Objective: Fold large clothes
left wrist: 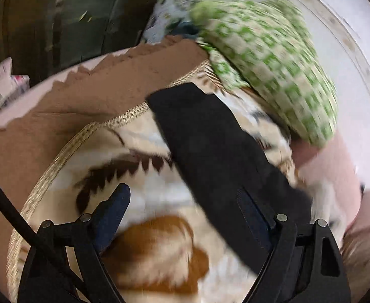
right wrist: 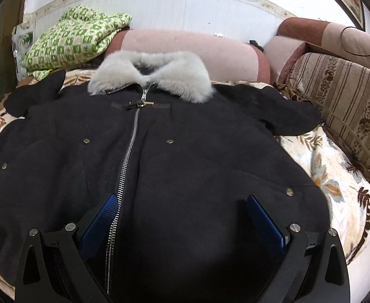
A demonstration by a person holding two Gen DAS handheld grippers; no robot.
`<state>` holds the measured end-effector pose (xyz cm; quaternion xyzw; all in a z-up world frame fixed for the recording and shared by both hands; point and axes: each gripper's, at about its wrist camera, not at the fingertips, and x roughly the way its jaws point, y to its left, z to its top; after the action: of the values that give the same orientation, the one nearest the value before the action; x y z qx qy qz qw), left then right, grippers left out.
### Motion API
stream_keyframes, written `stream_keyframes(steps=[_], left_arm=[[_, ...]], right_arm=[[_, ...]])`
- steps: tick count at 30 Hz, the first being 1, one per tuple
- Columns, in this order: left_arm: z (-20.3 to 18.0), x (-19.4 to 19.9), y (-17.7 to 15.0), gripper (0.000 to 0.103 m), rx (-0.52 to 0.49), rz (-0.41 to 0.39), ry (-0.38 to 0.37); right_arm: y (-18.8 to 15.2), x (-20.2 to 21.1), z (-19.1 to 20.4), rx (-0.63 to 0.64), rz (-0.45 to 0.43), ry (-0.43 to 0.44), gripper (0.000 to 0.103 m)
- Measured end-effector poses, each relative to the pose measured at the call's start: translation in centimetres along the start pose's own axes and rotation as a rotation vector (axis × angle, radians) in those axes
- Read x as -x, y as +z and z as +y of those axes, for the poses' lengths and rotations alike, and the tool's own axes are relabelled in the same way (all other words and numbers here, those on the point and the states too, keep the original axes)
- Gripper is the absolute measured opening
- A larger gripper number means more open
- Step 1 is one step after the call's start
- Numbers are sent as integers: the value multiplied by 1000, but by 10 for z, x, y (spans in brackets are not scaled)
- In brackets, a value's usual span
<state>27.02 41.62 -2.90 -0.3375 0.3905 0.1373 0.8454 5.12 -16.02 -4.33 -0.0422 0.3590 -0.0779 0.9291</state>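
A large black coat (right wrist: 185, 151) with a pale grey fur collar (right wrist: 149, 73) and a silver zipper (right wrist: 130, 149) lies spread front-up on a leaf-patterned blanket (right wrist: 336, 184). My right gripper (right wrist: 182, 202) is open just above the coat's lower front, the zipper beside its left finger. In the left wrist view one black sleeve (left wrist: 210, 151) stretches across the blanket (left wrist: 147, 189). My left gripper (left wrist: 185, 197) is open over it; the sleeve covers part of the right finger (left wrist: 250, 214). This view is motion-blurred.
A folded green-and-cream checked blanket (right wrist: 73, 40) sits at the back left; it also shows in the left wrist view (left wrist: 268, 58). Pink sofa cushions (right wrist: 185, 50) line the back. A striped cover (right wrist: 341, 96) lies on the right. Brown floor (left wrist: 46, 116) lies beyond the blanket's left edge.
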Motion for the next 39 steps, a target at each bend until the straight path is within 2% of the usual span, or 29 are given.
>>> stream_keyframes(steps=[5,9,13,14,15,16,17,18,19,22,26,29,32,34,36,38,39], left_arm=[[16,-46,28,84,105,32,-77],[13,-81,43,82,105,67,-110],[6,-100,57,80,89,62,-140],[3,-106,61,76,95,86,-167],[-1,-114,63,62,107,111,-167],[-4,-116,65,45,105,112,-135],[-11,-116,64,35,82,98,-79],[-15,-114,63,23,72,85,-60],[-18,-110,62,17,63,74,-51],[-32,-86,63,11,32,46,-28],[-76,-27,59,9,-57,-11,-69],[-117,13,45,9,-148,-31,-129],[-171,50,13,9,-251,-32,-212],[-213,71,-21,9,-329,-2,-298],[-246,83,-53,9,-398,26,-359],[-277,89,-88,10,-464,64,-420],[-295,91,-110,14,-503,90,-452]], right_arm=[[-3,-14,15,88,10,-26,103],[-4,-19,15,89,8,-13,103],[-2,-25,15,80,12,-9,103],[-2,-27,17,85,6,-14,103],[-3,-28,18,91,0,-19,103],[-3,-28,19,93,-5,-22,103],[-3,-29,19,93,-8,-23,103],[-3,-30,19,91,-6,-20,103],[-2,-31,19,88,-4,-16,103],[-2,-32,17,84,-6,-3,103],[-2,-33,17,77,-4,5,103],[-1,-34,16,74,-5,8,103],[0,-32,13,61,1,24,103],[1,-23,6,5,3,72,103],[2,-6,-7,-91,-26,165,103],[4,4,-15,-124,-42,180,103],[4,7,-18,-125,-46,174,103]])
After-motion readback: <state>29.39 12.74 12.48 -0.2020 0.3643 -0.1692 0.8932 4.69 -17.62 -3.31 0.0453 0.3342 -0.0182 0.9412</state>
